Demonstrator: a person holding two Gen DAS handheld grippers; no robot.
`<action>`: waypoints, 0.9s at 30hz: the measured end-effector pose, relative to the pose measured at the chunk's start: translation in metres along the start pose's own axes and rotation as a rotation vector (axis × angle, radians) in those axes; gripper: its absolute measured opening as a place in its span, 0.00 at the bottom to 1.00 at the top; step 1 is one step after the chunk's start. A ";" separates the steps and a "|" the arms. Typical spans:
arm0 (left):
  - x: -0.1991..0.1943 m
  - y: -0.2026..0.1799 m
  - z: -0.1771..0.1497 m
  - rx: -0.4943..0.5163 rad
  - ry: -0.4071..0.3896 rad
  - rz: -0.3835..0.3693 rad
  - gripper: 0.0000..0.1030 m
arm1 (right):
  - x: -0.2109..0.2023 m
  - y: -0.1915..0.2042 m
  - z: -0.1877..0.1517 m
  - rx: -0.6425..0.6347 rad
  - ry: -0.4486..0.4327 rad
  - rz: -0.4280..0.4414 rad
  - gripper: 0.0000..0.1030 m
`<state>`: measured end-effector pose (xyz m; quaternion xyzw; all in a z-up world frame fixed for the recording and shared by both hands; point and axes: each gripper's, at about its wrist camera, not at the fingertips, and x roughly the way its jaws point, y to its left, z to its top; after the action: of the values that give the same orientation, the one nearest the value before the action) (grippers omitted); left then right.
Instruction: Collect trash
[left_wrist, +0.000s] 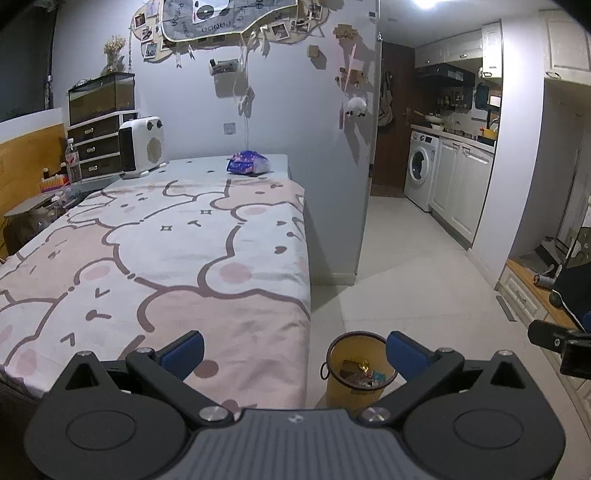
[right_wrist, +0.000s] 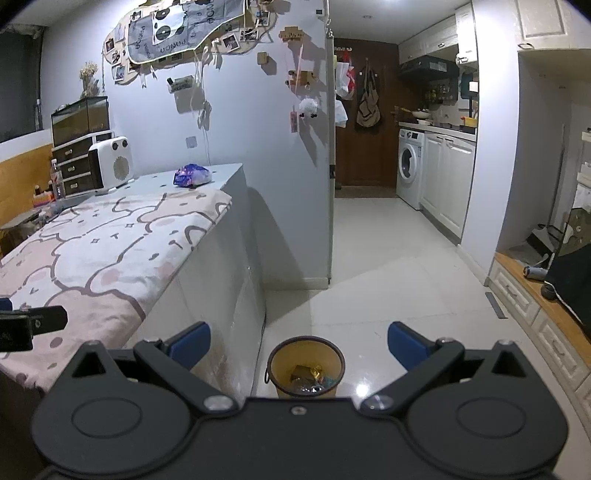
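Observation:
A yellow trash bin (left_wrist: 356, 363) stands on the floor beside the bed's near corner, with several wrappers inside; it also shows in the right wrist view (right_wrist: 306, 363). A crumpled purple-blue bag (left_wrist: 248, 163) lies at the far end of the bed, also seen in the right wrist view (right_wrist: 192, 174). My left gripper (left_wrist: 295, 350) is open and empty, above the bed's near edge and the bin. My right gripper (right_wrist: 299, 343) is open and empty, above the bin.
The bed (left_wrist: 177, 243) has a pink cartoon blanket. A white heater (left_wrist: 142, 147) and drawers (left_wrist: 99, 144) stand at its far left. A wall (left_wrist: 332, 166) ends by the bed. Tiled floor (right_wrist: 388, 266) leads to a washing machine (right_wrist: 410, 171). A low wooden platform (right_wrist: 535, 295) is at right.

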<state>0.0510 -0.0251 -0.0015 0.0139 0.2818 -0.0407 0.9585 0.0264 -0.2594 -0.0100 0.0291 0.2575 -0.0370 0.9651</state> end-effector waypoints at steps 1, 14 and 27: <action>0.000 0.000 -0.001 0.000 0.004 -0.002 1.00 | 0.000 0.001 -0.001 -0.001 0.004 -0.004 1.00; 0.004 -0.005 -0.015 0.012 0.054 -0.003 1.00 | -0.003 0.004 -0.015 -0.011 0.039 -0.034 1.00; 0.004 -0.005 -0.022 0.013 0.071 0.006 1.00 | -0.005 0.005 -0.020 -0.016 0.063 -0.051 1.00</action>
<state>0.0422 -0.0291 -0.0226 0.0225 0.3155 -0.0390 0.9478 0.0127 -0.2524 -0.0249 0.0161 0.2888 -0.0587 0.9555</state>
